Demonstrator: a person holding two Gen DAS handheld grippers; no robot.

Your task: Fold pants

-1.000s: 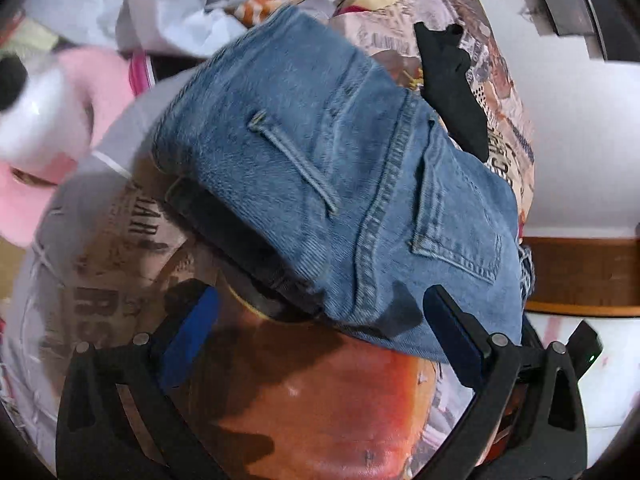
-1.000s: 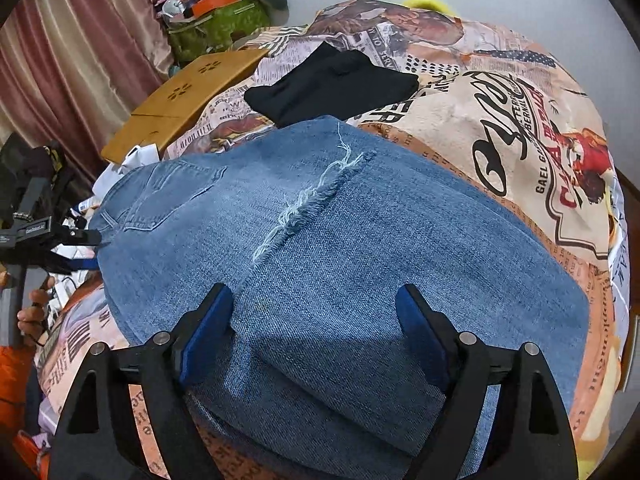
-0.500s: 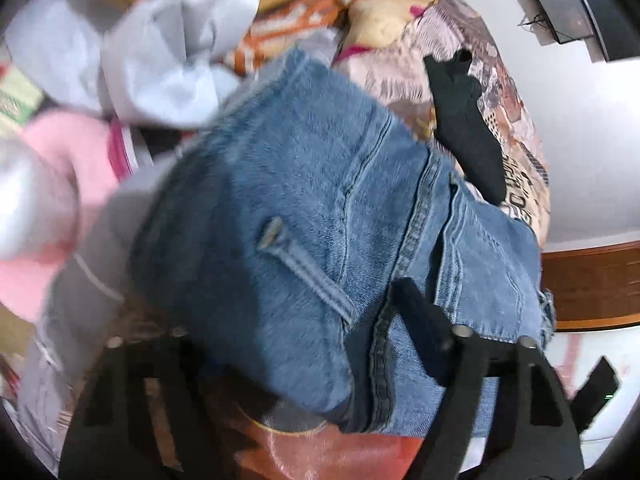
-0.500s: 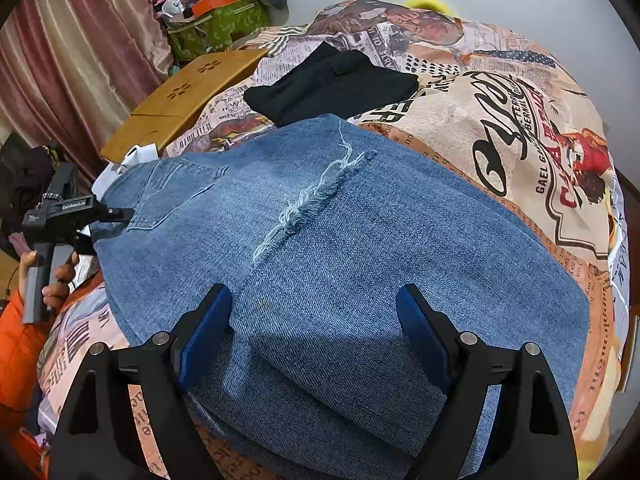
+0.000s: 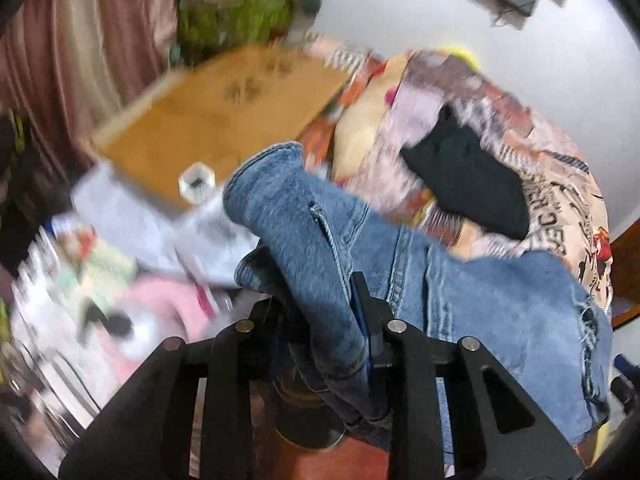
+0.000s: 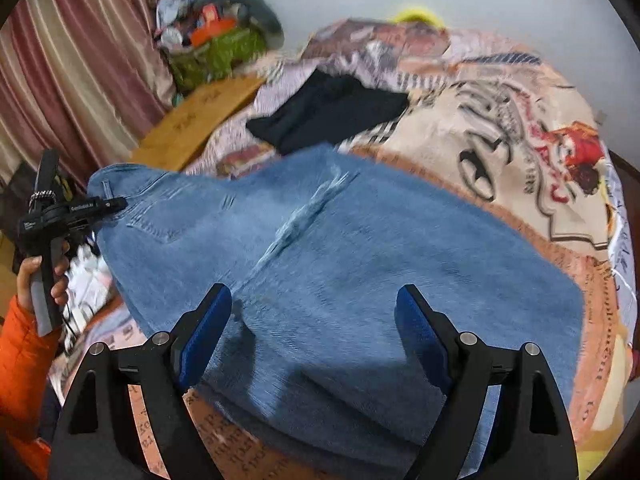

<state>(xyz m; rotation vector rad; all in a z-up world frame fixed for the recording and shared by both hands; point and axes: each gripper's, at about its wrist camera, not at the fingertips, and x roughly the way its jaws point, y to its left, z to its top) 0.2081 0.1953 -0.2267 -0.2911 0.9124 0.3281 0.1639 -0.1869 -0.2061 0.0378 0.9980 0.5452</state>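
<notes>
Blue denim pants (image 6: 360, 264) lie folded on a printed bedspread (image 6: 500, 128). My left gripper (image 5: 336, 320) is shut on the waistband end of the pants (image 5: 304, 240) and lifts it off the bed. It also shows in the right wrist view (image 6: 108, 206), pinching the waistband corner at the left. My right gripper (image 6: 314, 328) is open, its blue pads (image 6: 204, 332) straddling the near edge of the folded pants, just above the cloth.
A folded black garment (image 6: 328, 112) lies on the bed beyond the pants. A wooden board (image 5: 216, 120), loose clothes and papers (image 5: 120, 240) crowd the left side. A green bag (image 6: 216, 52) and striped curtain (image 6: 72, 72) stand at the back left.
My left gripper moved onto the waistband, closed on it and raised it, swinging toward the bed. My right gripper stayed open over the near edge.
</notes>
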